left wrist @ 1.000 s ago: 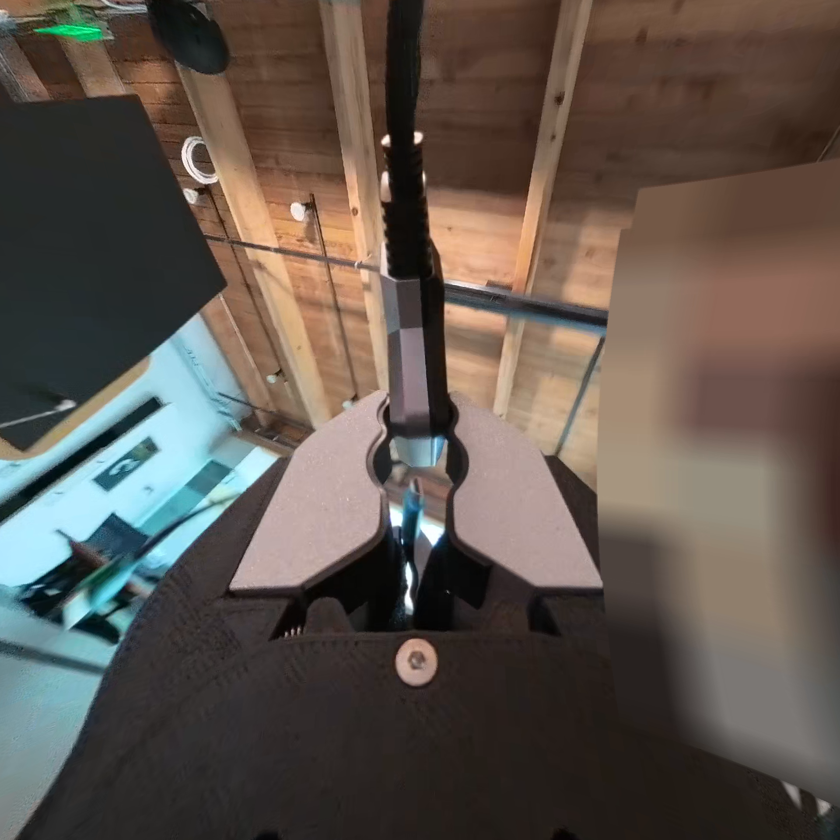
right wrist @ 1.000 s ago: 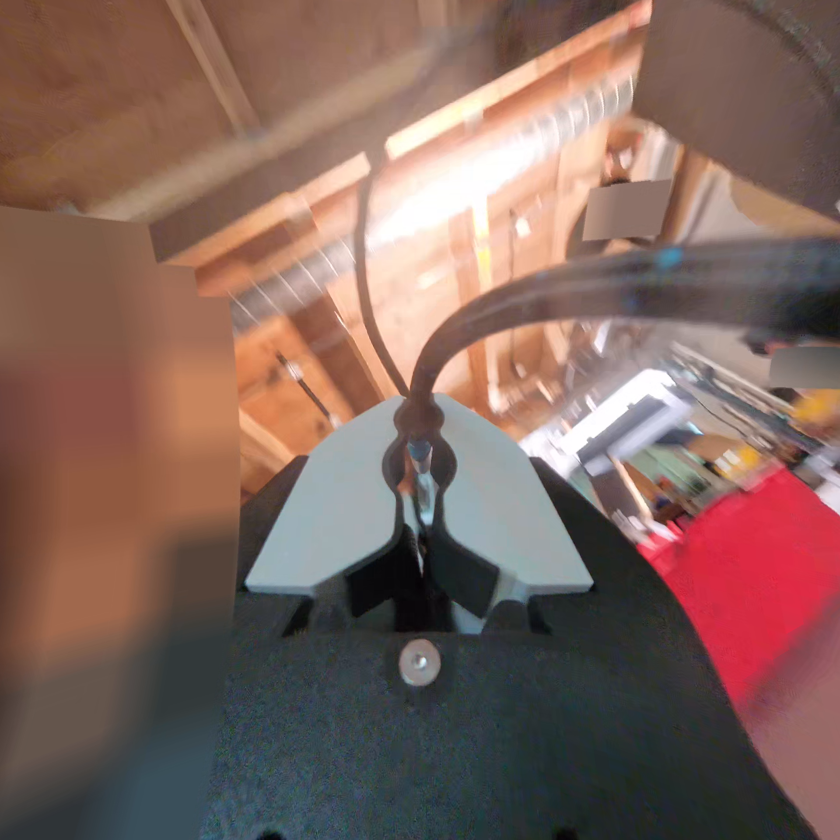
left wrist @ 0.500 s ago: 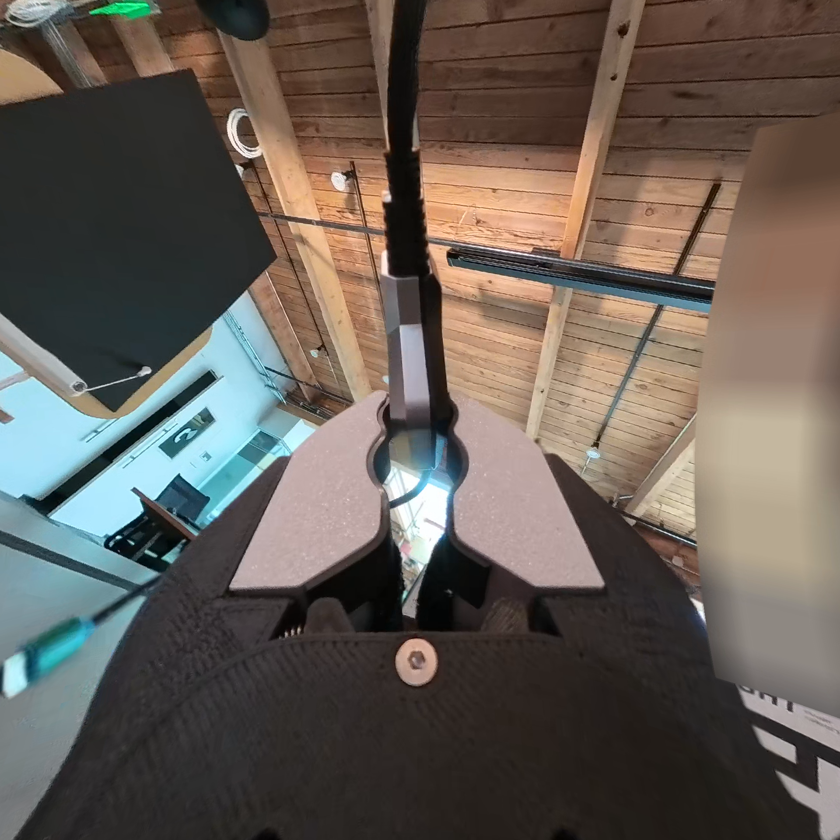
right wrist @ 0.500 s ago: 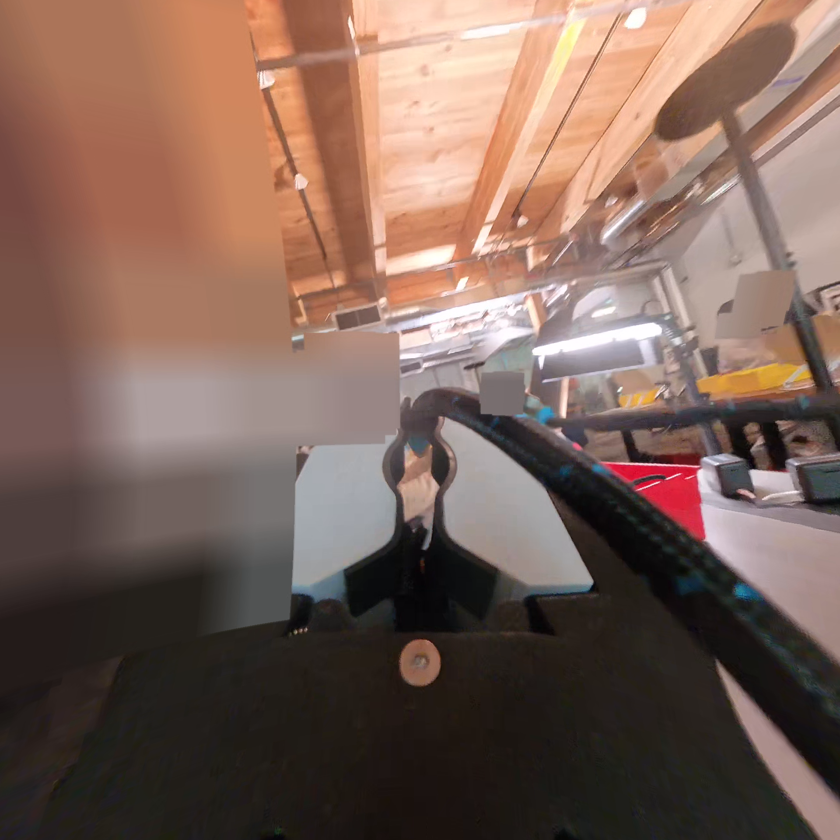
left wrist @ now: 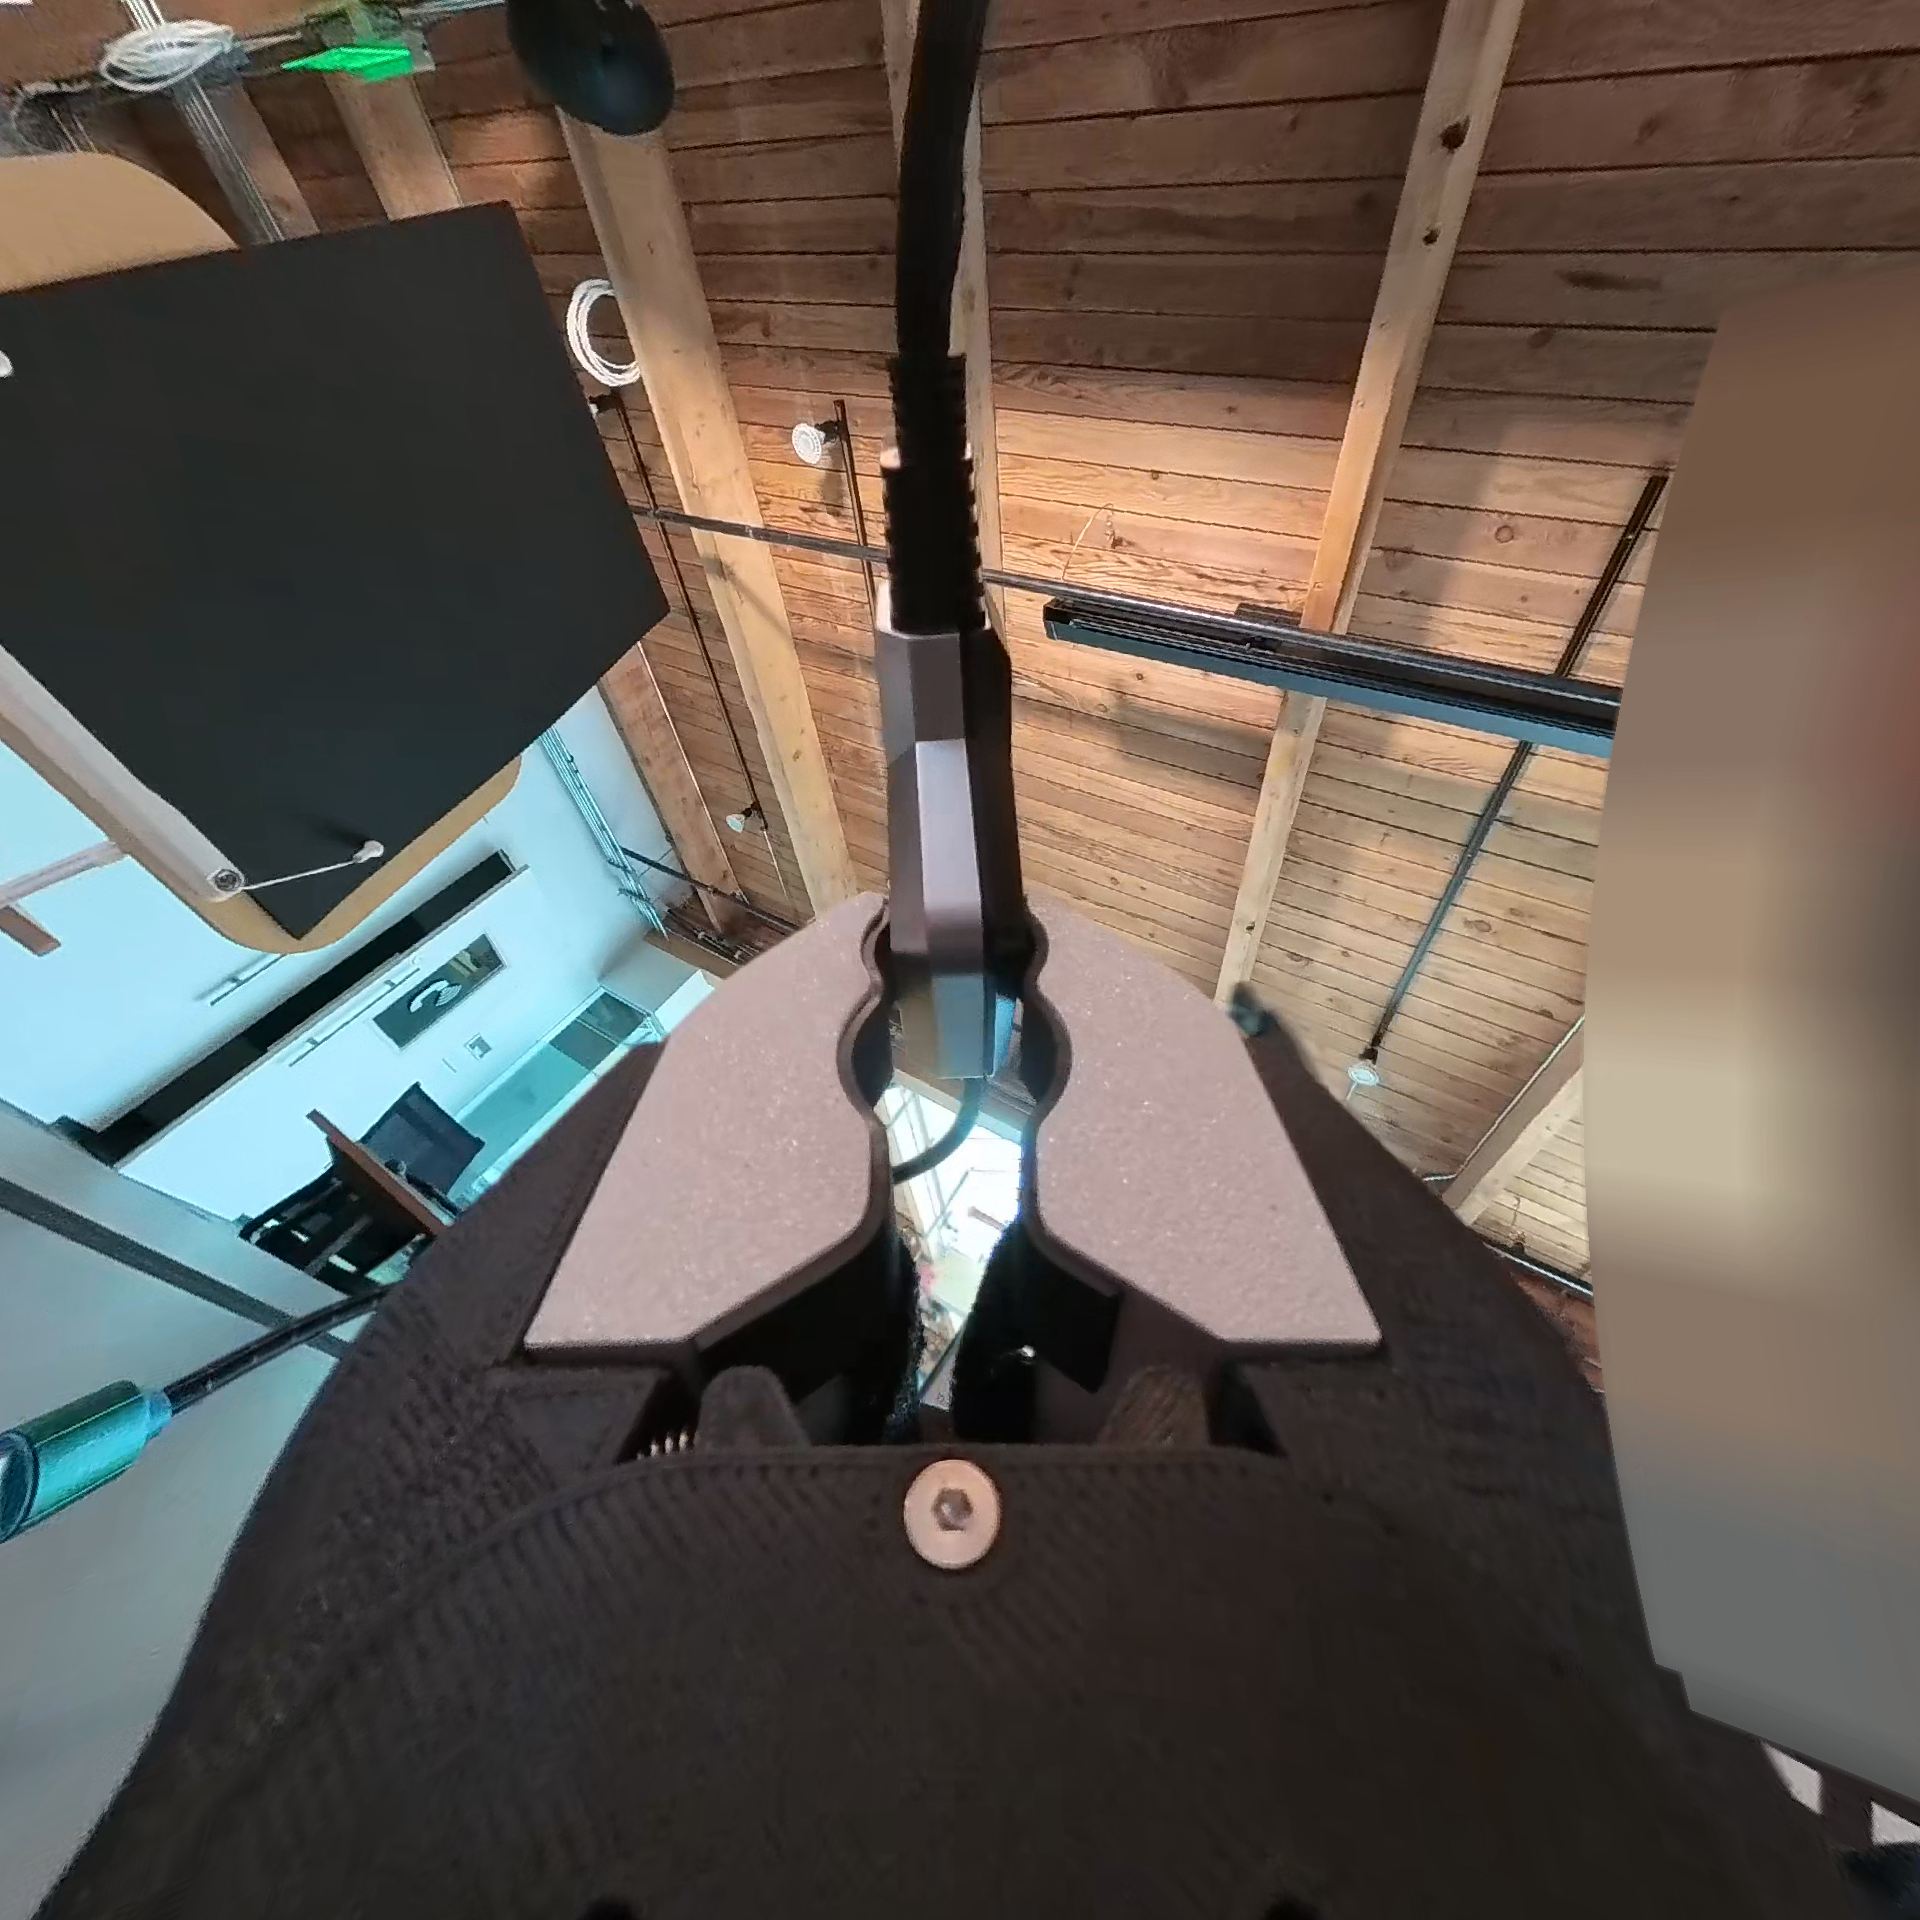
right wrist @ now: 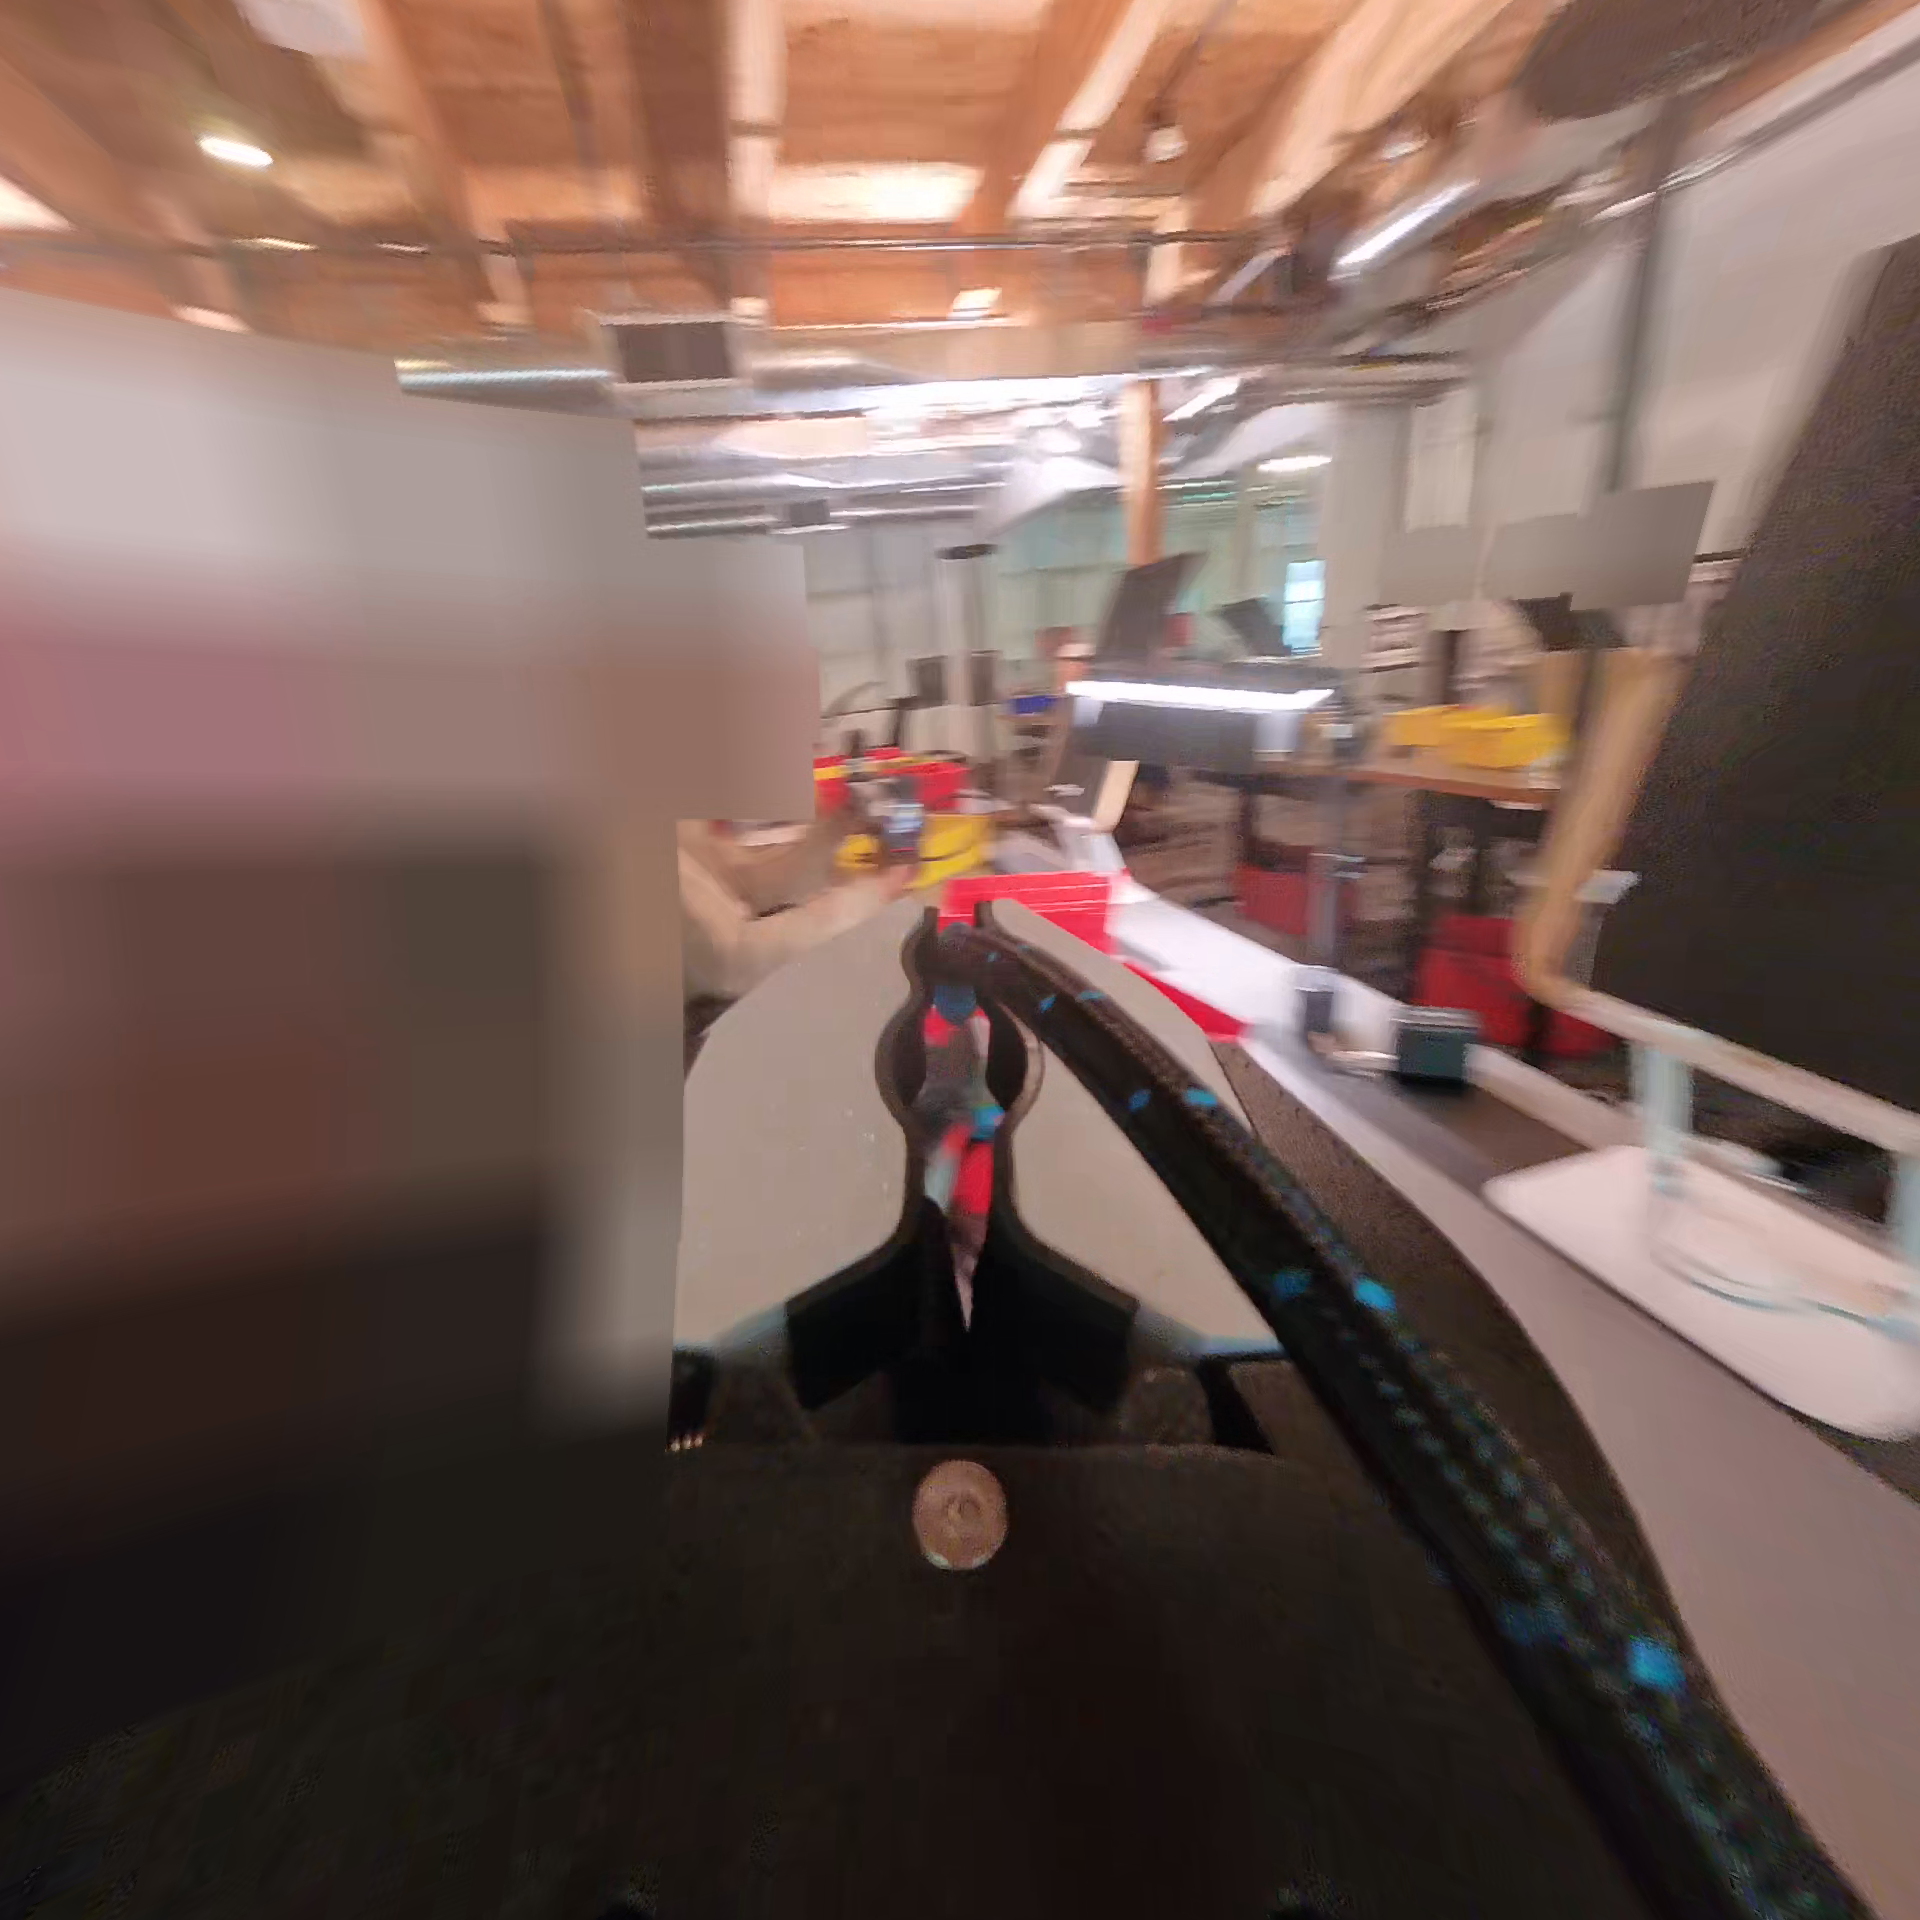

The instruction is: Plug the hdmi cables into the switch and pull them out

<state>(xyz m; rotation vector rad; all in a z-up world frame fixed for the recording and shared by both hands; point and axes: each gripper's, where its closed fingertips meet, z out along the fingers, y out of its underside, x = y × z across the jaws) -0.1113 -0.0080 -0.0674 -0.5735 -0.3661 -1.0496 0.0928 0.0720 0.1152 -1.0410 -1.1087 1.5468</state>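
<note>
My left gripper (left wrist: 954,925) points up at the wooden ceiling and is shut on the grey metal shell of an HDMI plug (left wrist: 928,821). Its black braided cable (left wrist: 935,208) rises out of the top of the view. A second plug with a teal shell (left wrist: 73,1449) hangs at the lower left. My right gripper (right wrist: 961,935) is shut on a black cable with blue flecks (right wrist: 1340,1299), which trails back past the right finger to the lower right. The right wrist view is blurred. The switch is not in view.
A black panel with a tan edge (left wrist: 260,540) hangs at the left in the left wrist view. In the right wrist view a white table (right wrist: 1621,1351) with small grey boxes (right wrist: 1434,1049) lies at the right, beside a black panel (right wrist: 1787,790). Red bins (right wrist: 1039,894) stand behind.
The right gripper has swung down from facing the ceiling to facing level across the room, its cable now trailing over the right finger. The left gripper has held its plug, tilting slightly.
</note>
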